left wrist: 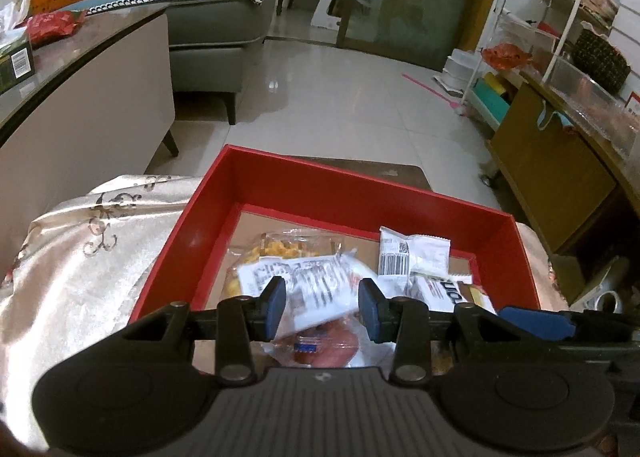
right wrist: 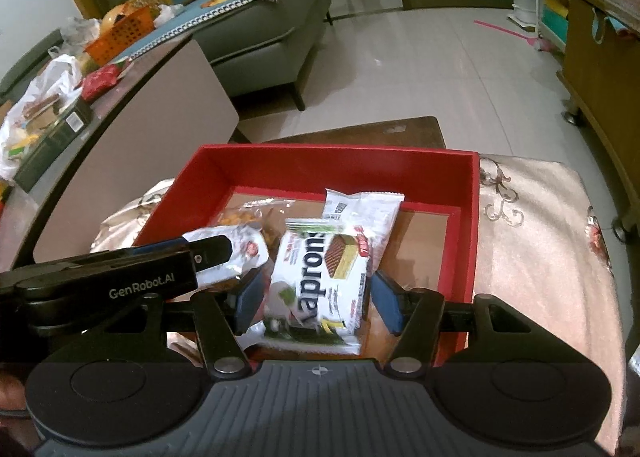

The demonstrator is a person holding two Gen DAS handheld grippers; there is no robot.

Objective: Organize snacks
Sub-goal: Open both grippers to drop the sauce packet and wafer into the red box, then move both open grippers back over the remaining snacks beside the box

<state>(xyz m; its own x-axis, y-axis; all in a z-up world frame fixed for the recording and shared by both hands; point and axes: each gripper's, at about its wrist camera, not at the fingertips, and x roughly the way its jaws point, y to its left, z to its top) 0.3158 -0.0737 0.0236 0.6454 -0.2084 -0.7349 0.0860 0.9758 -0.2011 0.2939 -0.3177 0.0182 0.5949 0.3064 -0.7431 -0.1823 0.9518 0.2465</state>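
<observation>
Tiled living-room floor stretches behind a cloth-covered table (left wrist: 80, 265) holding a red box (left wrist: 340, 193). From the left wrist view, the left gripper (left wrist: 322, 303) hovers over the box with fingers spread, holding nothing; a white printed packet (left wrist: 304, 289) lies below them, long axis running left to right. From the right wrist view, the right gripper (right wrist: 316, 299) has its fingers apart around a white wafer packet (right wrist: 324, 285), whose long axis points away toward the far wall of the box (right wrist: 340, 165).

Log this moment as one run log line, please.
left gripper: open over red box | right gripper: open around wafer packet | packet inside box | snacks inside
</observation>
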